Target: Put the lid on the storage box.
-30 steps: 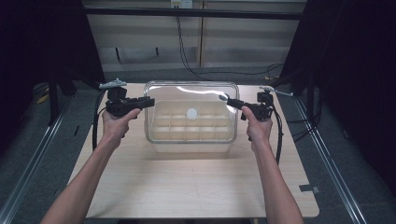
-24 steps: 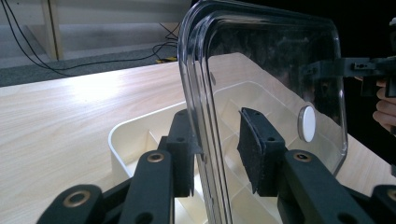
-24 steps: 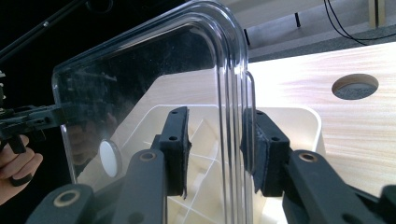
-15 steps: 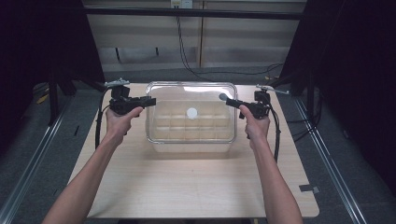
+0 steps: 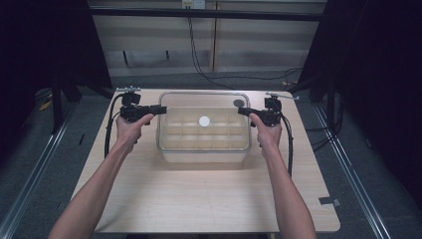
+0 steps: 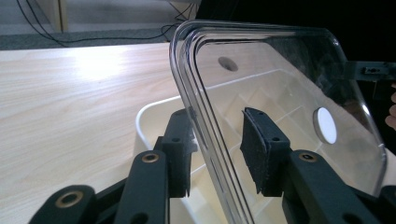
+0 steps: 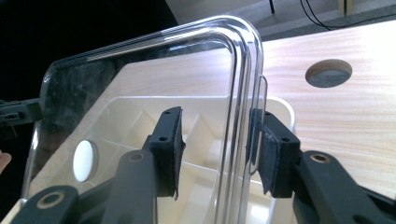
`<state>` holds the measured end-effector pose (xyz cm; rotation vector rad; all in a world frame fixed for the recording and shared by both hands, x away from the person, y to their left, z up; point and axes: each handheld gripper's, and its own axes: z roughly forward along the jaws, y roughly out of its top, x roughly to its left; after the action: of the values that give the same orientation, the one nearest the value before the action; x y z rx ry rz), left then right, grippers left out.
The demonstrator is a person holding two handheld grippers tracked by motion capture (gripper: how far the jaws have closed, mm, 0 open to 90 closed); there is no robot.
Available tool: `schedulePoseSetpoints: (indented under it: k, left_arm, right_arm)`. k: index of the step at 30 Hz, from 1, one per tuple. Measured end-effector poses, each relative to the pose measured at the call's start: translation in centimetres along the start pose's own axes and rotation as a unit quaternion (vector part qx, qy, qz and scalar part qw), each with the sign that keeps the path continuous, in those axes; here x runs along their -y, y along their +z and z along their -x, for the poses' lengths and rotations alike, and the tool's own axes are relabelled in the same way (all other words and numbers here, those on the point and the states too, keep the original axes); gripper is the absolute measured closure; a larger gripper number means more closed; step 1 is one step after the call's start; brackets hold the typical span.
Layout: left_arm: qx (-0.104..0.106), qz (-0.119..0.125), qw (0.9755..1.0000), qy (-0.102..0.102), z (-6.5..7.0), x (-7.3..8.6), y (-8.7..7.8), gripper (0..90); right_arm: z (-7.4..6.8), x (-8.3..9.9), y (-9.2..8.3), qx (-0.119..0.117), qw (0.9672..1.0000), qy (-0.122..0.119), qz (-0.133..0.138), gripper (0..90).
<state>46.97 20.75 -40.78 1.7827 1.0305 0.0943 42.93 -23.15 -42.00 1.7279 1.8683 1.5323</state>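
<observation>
Two tools [image 5: 160, 109] [image 5: 242, 110] apart, jaws just opening, clear lid's [image 5: 203, 121] edges between them.

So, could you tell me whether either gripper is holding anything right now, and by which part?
Nothing is gripped: the clear lid sits on the box with its end rims between both grippers' jaws, which have just been opening.

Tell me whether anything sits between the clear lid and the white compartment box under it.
Nothing visible does. The clear lid lies over the white compartment box, its edges between the open jaws of the left gripper and right gripper. The compartments look bare.
</observation>
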Motion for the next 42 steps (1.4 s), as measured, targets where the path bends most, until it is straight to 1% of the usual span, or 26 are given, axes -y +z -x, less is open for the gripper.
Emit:
schedulePoseSetpoints:
  k: [1,2,3,4,7,10,13,14,18,19,20,23,26,29,35,36,37,38,39,40,42]
  left_arm:
    - [-0.004,-0.004,1.0,0.002,-0.2,0.1,0.1,63.4]
    - [-0.011,-0.011,0.9998,0.008,-0.4,0.2,0.3,63.1]
    - [-0.011,-0.011,0.9998,0.008,-0.4,0.2,0.3,62.8]
    - [-0.013,-0.014,0.9998,0.009,-0.4,0.3,0.4,62.7]
    - [-0.009,-0.024,0.9996,0.009,-0.7,0.5,0.7,61.6]
    - [-0.006,-0.028,0.9996,0.009,-0.8,0.6,0.9,59.3]
    - [0.002,-0.032,0.9995,-0.001,-1.0,1.0,1.5,56.9]
    - [0.005,-0.028,0.9995,-0.013,-1.1,1.3,1.7,56.1]
    - [0.005,-0.031,0.9994,-0.013,-1.2,1.6,1.9,54.6]
    - [0.004,-0.034,0.9994,-0.007,-1.2,1.5,1.9,54.5]
    - [0.003,-0.034,0.9994,-0.007,-1.2,1.5,1.9,54.5]
    - [0.002,-0.037,0.9993,-0.006,-1.2,1.5,2.0,53.8]
    - [-0.001,-0.038,0.9992,-0.012,-1.3,1.7,2.3,53.6]
    - [0.001,-0.038,0.9992,-0.013,-1.3,1.9,2.5,53.3]
    - [0.003,-0.04,0.9991,-0.011,-1.4,2.0,2.4,53.2]
    - [0.001,-0.04,0.9991,-0.012,-1.4,2.0,2.5,52.8]
    - [-0.006,-0.044,0.999,-0.007,-1.5,2.0,2.5,52.7]
    - [-0.005,-0.046,0.9989,-0.007,-1.5,2.1,2.5,52.9]
    - [-0.005,-0.046,0.9989,-0.007,-1.5,2.1,2.5,52.9]
    - [-0.006,-0.048,0.9988,-0.008,-1.6,2.1,2.6,52.9]
    - [-0.005,-0.051,0.9986,-0.014,-1.6,2.2,2.7,52.9]
  right_arm:
    - [0.0,0.0,0.0,0.0,1.0,0.0,0.0,55.6]
    - [0.1,0.1,0.3,0.008,1.0,-0.001,-0.003,54.8]
    - [0.1,0.1,0.3,0.008,1.0,-0.001,-0.003,54.8]
    - [0.1,0.3,0.5,0.015,0.9999,-0.003,-0.003,54.2]
    - [0.2,0.5,0.9,0.02,0.9998,0.002,0.0,53.3]
    - [0.5,0.7,1.1,0.018,0.9998,0.007,-0.001,53.3]
    - [0.6,0.9,1.2,0.019,0.9998,0.01,0.001,53.2]
    - [0.7,1.2,1.3,0.021,0.9997,0.014,0.006,53.4]
    - [1.1,1.7,1.6,0.018,0.9996,0.021,0.009,53.5]
    - [1.1,1.8,1.7,0.018,0.9995,0.023,0.009,53.5]
    - [1.1,1.8,1.7,0.018,0.9995,0.024,0.009,53.4]
    - [1.2,1.8,1.8,0.019,0.9995,0.023,0.006,53.1]
    - [1.4,2.0,1.9,0.023,0.9994,0.024,0.008,52.7]
    - [1.5,2.0,1.9,0.027,0.9993,0.025,0.007,52.7]
    - [1.4,1.9,2.0,0.035,0.9992,0.017,0.006,51.9]
    - [1.3,1.9,2.0,0.04,0.9991,0.014,0.005,51.5]
    - [1.2,1.9,2.1,0.042,0.999,0.012,0.004,51.3]
    - [1.1,1.9,2.1,0.048,0.9988,0.008,0.003,51.1]
    - [1.1,1.9,2.1,0.048,0.9988,0.008,0.003,51.1]
    - [1.1,2.0,2.1,0.063,0.998,-0.003,-0.006,50.8]
    - [1.2,2.0,2.2,0.064,0.998,-0.002,-0.006,50.9]
